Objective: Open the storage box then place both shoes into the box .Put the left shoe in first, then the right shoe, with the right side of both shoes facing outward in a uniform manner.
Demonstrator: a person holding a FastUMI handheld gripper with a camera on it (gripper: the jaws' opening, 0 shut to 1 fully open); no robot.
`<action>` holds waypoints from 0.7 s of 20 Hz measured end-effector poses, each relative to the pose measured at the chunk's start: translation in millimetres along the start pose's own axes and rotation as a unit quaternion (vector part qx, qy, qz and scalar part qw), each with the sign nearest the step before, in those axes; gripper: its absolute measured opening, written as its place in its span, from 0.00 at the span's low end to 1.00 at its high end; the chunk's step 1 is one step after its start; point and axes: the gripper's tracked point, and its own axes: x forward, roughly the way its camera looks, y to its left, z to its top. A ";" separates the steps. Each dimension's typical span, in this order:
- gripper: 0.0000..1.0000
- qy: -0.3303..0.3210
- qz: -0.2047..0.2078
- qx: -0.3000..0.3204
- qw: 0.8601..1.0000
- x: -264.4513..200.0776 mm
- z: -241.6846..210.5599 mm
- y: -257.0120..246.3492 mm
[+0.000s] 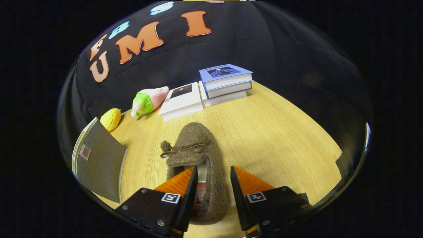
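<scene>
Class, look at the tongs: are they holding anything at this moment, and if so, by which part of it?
The tongs straddle the right side wall of the brown shoe near its heel, one finger inside the opening. A gap still shows, so a firm hold cannot be told.

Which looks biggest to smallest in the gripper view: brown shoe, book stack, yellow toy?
1. Brown shoe, inflated by nearness, its side wall between the open gripper fingers.
2. Book stack, farther off.
3. Yellow toy.

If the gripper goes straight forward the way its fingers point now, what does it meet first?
The gripper stands open around the rear of the brown fuzzy shoe, so it would probably meet the shoe's wall and bow first. Farther along that line lie the white book and book stack.
</scene>
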 end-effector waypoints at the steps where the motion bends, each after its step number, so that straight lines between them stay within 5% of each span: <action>1: 0.47 0.004 -0.003 0.006 1.000 3.6 -1.6 -1.1; 3: 0.19 0.001 -0.012 0.007 1.000 6.7 0.2 -3.5; 5: 0.05 -0.003 -0.014 0.014 1.000 5.4 1.5 -4.1; 8: 0.03 -0.005 0.002 0.054 0.999 5.6 2.4 0.1; 14: 0.02 -0.023 -0.002 0.020 1.000 3.5 3.0 2.5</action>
